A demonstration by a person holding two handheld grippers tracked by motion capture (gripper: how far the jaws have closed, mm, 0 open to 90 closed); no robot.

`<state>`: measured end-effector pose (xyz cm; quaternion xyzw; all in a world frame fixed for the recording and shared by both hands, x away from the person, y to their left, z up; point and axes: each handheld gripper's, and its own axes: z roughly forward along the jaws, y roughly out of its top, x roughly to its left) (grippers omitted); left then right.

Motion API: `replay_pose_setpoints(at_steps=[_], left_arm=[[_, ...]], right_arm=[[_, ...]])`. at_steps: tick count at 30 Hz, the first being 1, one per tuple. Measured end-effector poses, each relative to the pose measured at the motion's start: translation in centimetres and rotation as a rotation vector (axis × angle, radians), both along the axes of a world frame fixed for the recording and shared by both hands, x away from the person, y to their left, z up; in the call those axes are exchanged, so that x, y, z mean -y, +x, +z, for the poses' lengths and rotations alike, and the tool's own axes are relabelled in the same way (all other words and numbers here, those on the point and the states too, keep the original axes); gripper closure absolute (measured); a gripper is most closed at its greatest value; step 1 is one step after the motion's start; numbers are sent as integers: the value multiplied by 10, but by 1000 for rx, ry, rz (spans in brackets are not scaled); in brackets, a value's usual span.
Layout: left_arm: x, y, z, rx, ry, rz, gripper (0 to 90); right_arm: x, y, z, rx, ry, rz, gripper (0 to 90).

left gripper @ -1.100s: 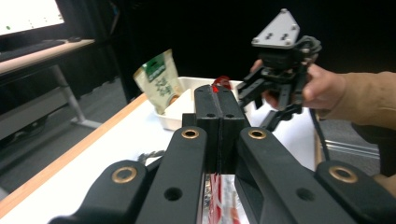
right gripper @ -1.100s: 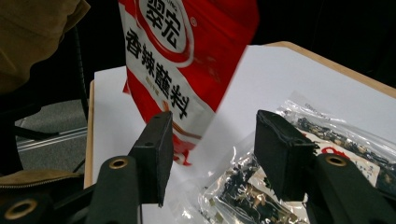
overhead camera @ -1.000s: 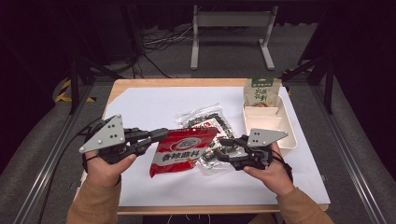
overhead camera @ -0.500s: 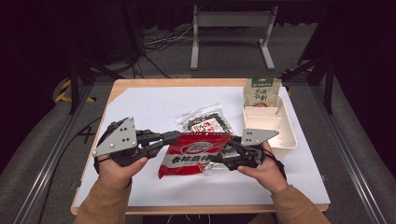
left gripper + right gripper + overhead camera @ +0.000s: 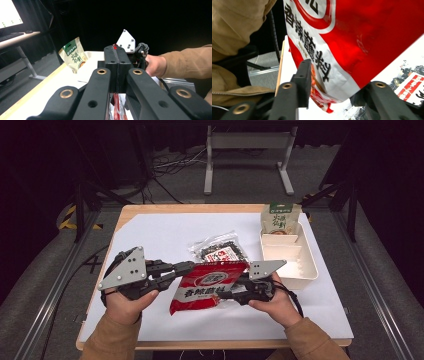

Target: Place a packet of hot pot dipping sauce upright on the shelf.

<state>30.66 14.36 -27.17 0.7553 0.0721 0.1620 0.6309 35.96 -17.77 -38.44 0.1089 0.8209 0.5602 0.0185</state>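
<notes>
White sheet (image 5: 165, 237) on wooden table (image 5: 150, 211) (dark room), left tongs (image 5: 186, 267) clamping red packet (image 5: 209, 285), right tongs (image 5: 225, 294) closing round it.

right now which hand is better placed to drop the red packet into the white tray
Right, probably. The right tongs straddle the red packet's edge on the side nearer the white tray, jaws just closing. The left tongs pinch its far corner, so they would have to cross over.

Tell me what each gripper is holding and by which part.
The left gripper is shut on the red packet's top left edge. The right gripper straddles its right side, jaws just closing, pads not yet clearly pressing.
</notes>
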Motion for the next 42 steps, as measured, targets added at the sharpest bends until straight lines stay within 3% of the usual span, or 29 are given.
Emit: replay_pose_setpoints(at_steps=[12,20,30,36,37,39,42], left_arm=[[-6,1,0,-1,-6,20,900],[-9,2,0,-3,-8,31,900],[-12,5,-2,-11,-27,45,900],[-13,7,-4,-21,-64,45,900],[-13,7,-3,-12,-58,59,889],[-13,7,-3,-13,-71,86,767],[-14,8,-4,-22,-82,81,720]], right_arm=[[6,3,6,24,3,63,861],[13,2,13,28,8,65,889],[18,0,27,50,-38,55,893],[23,-1,42,66,-84,56,894],[23,-1,45,66,-92,56,893],[25,-1,48,65,-99,60,893],[29,-1,54,68,-112,54,893]])
